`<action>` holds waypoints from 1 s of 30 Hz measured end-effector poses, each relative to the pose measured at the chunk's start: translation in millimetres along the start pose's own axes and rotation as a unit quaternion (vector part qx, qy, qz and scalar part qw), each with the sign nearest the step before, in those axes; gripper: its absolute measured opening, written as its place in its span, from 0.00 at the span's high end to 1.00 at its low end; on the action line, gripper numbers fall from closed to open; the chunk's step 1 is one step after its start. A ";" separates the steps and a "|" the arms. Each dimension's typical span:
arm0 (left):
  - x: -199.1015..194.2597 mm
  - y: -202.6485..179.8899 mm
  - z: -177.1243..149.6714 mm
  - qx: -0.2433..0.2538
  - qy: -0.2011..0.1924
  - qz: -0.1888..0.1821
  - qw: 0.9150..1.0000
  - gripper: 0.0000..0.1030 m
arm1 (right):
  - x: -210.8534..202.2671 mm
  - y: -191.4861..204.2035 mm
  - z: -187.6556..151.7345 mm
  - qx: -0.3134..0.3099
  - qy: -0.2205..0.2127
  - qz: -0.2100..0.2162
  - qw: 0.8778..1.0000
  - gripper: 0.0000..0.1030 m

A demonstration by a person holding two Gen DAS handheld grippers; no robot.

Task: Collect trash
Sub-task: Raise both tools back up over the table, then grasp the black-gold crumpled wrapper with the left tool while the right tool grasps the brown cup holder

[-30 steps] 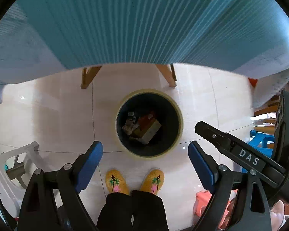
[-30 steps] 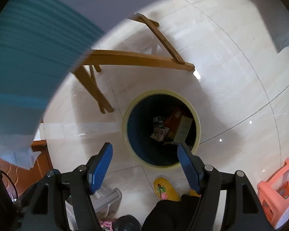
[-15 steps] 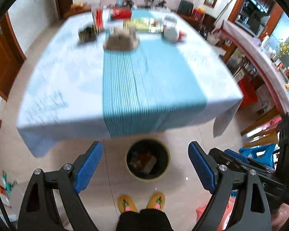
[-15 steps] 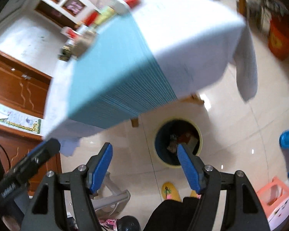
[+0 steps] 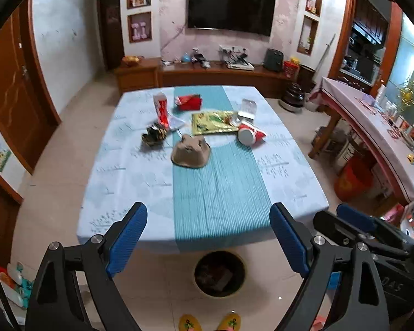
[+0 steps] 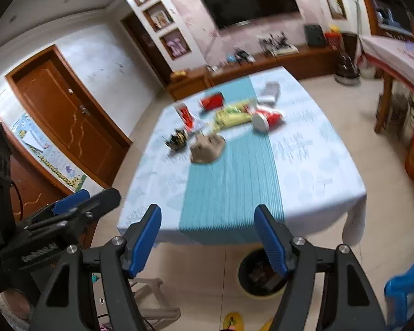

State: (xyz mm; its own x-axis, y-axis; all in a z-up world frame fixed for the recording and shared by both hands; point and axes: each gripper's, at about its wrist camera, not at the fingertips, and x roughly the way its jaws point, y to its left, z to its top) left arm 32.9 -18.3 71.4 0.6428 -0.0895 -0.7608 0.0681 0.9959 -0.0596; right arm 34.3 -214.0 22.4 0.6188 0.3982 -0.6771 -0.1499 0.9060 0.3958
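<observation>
Both grippers hung empty, the left gripper (image 5: 208, 237) and the right gripper (image 6: 207, 237) each with fingers spread wide, aimed at the table (image 5: 124, 182) for the next pick. The trash sat mid-table: a brown crumpled piece (image 5: 190, 151) nearest, a red cup (image 5: 251, 135) on its side, a yellow wrapper (image 5: 212, 122) (possibly foil, the view blurred). The bin (image 5: 220, 274) stood on the floor by the table's near edge; nothing blocked the reach.

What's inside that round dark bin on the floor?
The round dark bin holds reddish and tan boxy scraps. What lies beneath them is covered; in the right view a gripper finger hides part.
</observation>
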 end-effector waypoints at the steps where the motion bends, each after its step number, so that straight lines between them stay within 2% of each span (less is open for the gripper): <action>1: -1.7 -1.0 3.8 -0.004 -0.001 0.004 1.000 0.14 | -2.8 3.0 4.9 -0.009 -0.006 0.001 1.000 0.32; 8: -4.9 3.3 15.1 -0.033 -0.002 0.021 0.999 0.14 | -6.4 14.2 29.4 -0.050 -0.026 0.022 0.998 0.32; 15: 11.8 26.1 18.9 -0.058 0.014 0.048 0.997 0.14 | 19.9 14.4 39.9 -0.060 0.001 0.034 0.998 0.32; 17: 20.7 35.6 22.2 -0.069 0.018 0.045 0.996 0.14 | 34.7 14.8 43.2 -0.056 0.014 0.034 0.998 0.32; 23: 72.7 64.4 45.6 -0.074 0.034 0.027 0.996 0.14 | 81.7 19.2 55.0 -0.045 0.048 0.023 0.998 0.32; 30: 164.0 113.1 100.5 -0.049 0.091 -0.011 0.995 0.14 | 160.4 25.7 83.3 0.000 0.078 -0.008 0.997 0.32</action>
State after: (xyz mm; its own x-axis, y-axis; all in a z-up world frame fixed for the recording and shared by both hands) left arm 222.7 78.3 4.9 0.4921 -0.1159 -0.8628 -0.0001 0.9911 -0.1331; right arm 194.0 -138.8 -24.3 0.4938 0.4007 -0.7718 -0.1400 0.9126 0.3842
